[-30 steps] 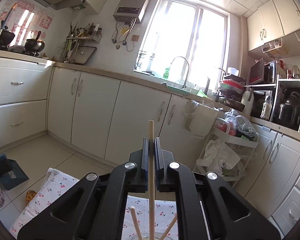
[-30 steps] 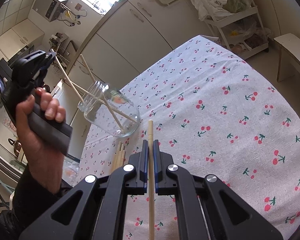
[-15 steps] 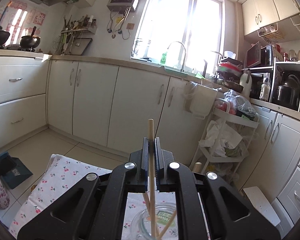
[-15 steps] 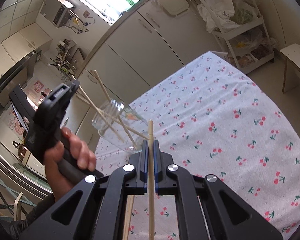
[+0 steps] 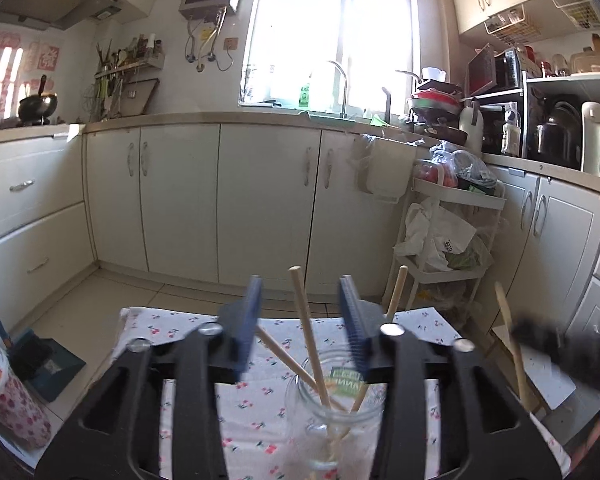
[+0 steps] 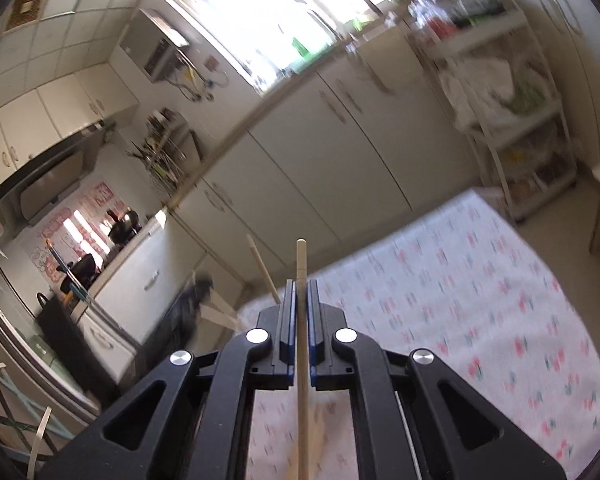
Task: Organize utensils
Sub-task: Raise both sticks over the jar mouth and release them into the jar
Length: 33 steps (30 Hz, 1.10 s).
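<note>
In the left wrist view my left gripper [image 5: 300, 312] is open above a glass jar [image 5: 334, 412] on the cherry-print cloth [image 5: 256, 408]. Several wooden chopsticks [image 5: 308, 332] lean loose in the jar; one stands between the jaws, untouched. At the right edge the blurred right gripper [image 5: 560, 356] carries another chopstick [image 5: 512, 344]. In the right wrist view my right gripper [image 6: 299, 304] is shut on a wooden chopstick [image 6: 301, 272] that runs up between the pads. A second chopstick tip [image 6: 262, 268] and the blurred left gripper [image 6: 192, 300] show at the left.
White kitchen cabinets [image 5: 260, 200] line the far wall beyond the table's edge. A white trolley [image 5: 452, 240] with bags stands at the right. A cherry-print cup [image 5: 8, 408] sits at the left. A dustpan [image 5: 44, 364] lies on the floor.
My left gripper has opened and let its chopstick drop into the jar. My right gripper, still holding its chopstick, has swung upward and towards the jar.
</note>
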Motion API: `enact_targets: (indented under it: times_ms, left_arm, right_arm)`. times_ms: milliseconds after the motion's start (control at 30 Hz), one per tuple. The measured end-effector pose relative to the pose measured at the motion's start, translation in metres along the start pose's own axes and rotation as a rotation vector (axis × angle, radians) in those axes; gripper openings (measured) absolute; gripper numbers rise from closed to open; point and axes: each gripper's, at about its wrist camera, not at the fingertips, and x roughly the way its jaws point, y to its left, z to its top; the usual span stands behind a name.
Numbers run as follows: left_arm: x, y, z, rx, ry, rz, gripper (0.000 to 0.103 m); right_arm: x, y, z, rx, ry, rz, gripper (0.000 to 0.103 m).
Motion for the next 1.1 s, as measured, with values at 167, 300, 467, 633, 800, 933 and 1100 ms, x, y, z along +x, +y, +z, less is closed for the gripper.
enact_targets:
  times_ms: [167,300,467,633,800,933,1100]
  left_arm:
    - [-0.032,0.016,0.000,-0.038,-0.023,0.017,0.060]
    - [-0.049,0.034,0.003,-0.083,-0.037,0.027,0.061]
    - [-0.060,0.055,0.007,-0.146,-0.028,0.041,0.067]
    - [-0.062,0.070,-0.002,-0.186,0.018,0.046,0.068]
    - [-0.060,0.080,-0.014,-0.204,0.066,0.049,0.069]
    - [-0.056,0.085,-0.022,-0.217,0.099,0.052,0.069]
    - [-0.054,0.088,-0.027,-0.217,0.120,0.057,0.070]
  right_arm:
    - [0.014,0.024,0.028,-0.016,-0.111,0.028,0.006]
    - [0.034,0.036,0.043,0.002,-0.180,0.035,0.006]
    - [0.048,0.042,0.053,0.016,-0.286,0.003,0.006]
    - [0.067,0.047,0.056,-0.020,-0.350,-0.053,0.006]
    - [0.084,0.050,0.045,-0.084,-0.339,-0.090,0.006]
    - [0.093,0.049,0.031,-0.120,-0.307,-0.108,0.006]
    - [0.100,0.048,0.017,-0.168,-0.256,-0.111,0.006]
